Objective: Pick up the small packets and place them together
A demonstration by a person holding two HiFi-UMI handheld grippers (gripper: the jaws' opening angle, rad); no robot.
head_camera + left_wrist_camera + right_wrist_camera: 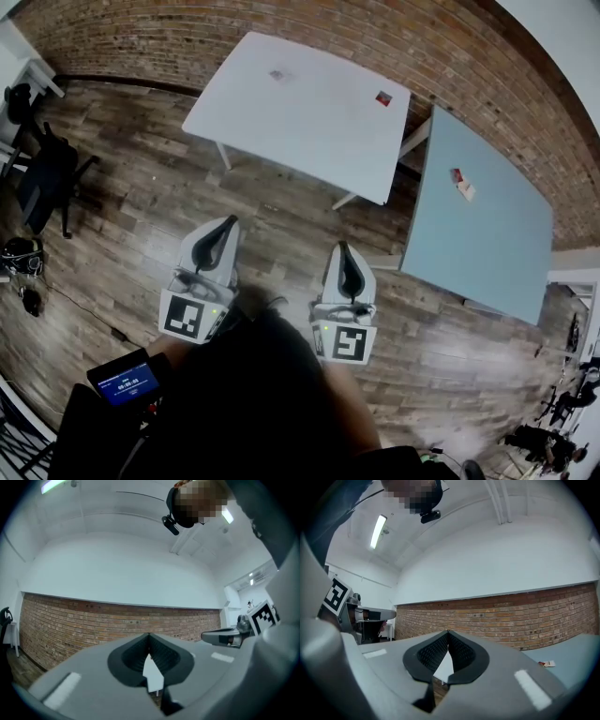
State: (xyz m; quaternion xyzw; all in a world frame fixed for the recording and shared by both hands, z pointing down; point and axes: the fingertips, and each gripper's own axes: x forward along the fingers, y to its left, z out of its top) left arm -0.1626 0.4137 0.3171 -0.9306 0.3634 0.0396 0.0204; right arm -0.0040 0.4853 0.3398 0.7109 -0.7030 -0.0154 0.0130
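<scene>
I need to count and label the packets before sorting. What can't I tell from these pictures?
- Head view: pale packet and red packet on the white table: print too small to read.
- Head view: red-and-white packets on the blue-grey table: how many, too small to tell.
- Left gripper view: left gripper, its own body hides nearly all of the tables.

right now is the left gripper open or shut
Shut. The left gripper shows its jaws meeting at the tips, nothing between them.
</scene>
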